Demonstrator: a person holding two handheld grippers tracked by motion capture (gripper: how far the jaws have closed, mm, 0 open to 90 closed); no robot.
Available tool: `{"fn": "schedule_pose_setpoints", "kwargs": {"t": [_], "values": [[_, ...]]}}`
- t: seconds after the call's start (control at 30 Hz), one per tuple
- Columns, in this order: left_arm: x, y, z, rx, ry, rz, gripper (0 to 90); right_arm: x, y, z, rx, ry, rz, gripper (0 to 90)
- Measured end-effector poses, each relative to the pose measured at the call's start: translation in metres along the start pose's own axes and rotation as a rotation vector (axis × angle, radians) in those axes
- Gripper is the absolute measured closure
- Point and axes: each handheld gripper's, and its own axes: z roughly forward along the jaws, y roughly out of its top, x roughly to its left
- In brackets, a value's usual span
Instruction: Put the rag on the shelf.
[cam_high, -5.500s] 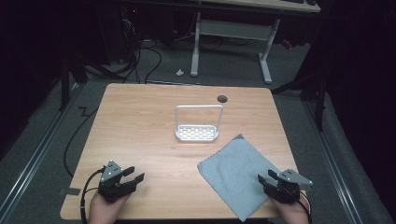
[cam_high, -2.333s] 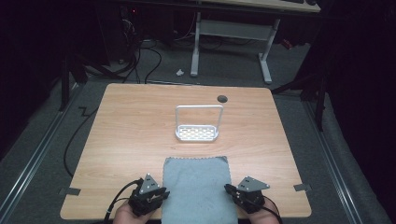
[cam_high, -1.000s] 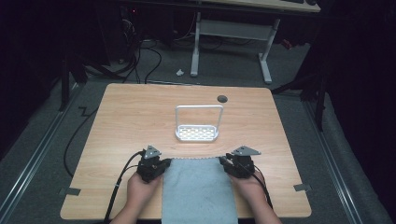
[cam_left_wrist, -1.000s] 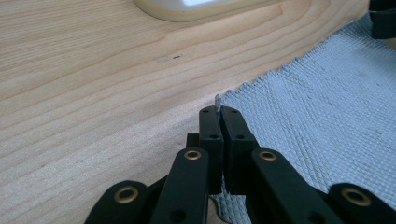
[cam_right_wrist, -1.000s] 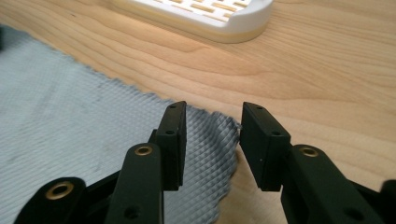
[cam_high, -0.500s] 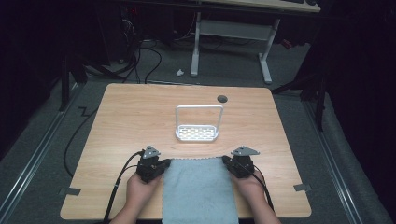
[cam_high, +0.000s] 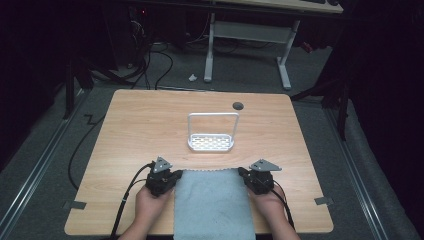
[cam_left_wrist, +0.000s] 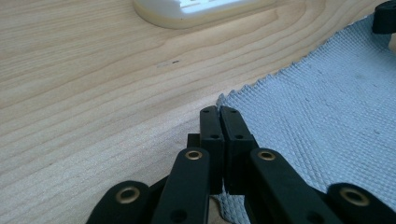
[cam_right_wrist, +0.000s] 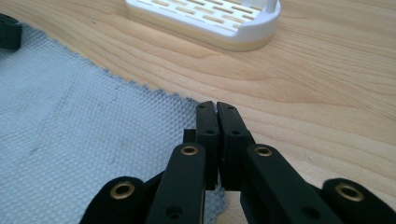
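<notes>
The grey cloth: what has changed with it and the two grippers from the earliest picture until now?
The grey cloth lay askew at the right, then was squared in front of the person. Both hands moved inward and up to its far corners. The left gripper and right gripper are now shut on those corners; the right jaws have just closed. The white rack stayed put.

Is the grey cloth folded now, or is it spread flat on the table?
Spread flat. The cloth lies in one smooth layer on the table, its near part hanging over the edge, with no fold visible.
</notes>
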Motion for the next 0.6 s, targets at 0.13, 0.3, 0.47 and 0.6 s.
{"fn": "schedule_pose_setpoints", "kwargs": {"t": [0.13, 0.3, 0.47, 0.6], "values": [[0.001, 0.0, -0.005, -0.02, -0.013, -0.021, 88.4, 0.001, 0.0, -0.005, -0.021, 0.007, -0.002, 89.1], [-0.001, 0.001, -0.014, -0.052, -0.017, -0.027, 88.3, 0.003, 0.002, -0.015, -0.063, 0.015, -0.008, 89.1], [-0.008, 0.006, -0.025, -0.092, -0.018, -0.001, 88.3, 0.005, 0.004, -0.026, -0.101, 0.018, -0.023, 89.1], [-0.013, 0.008, -0.03, -0.106, -0.007, 0.017, 88.4, 0.007, 0.006, -0.031, -0.122, 0.021, -0.02, 89.1]]}}
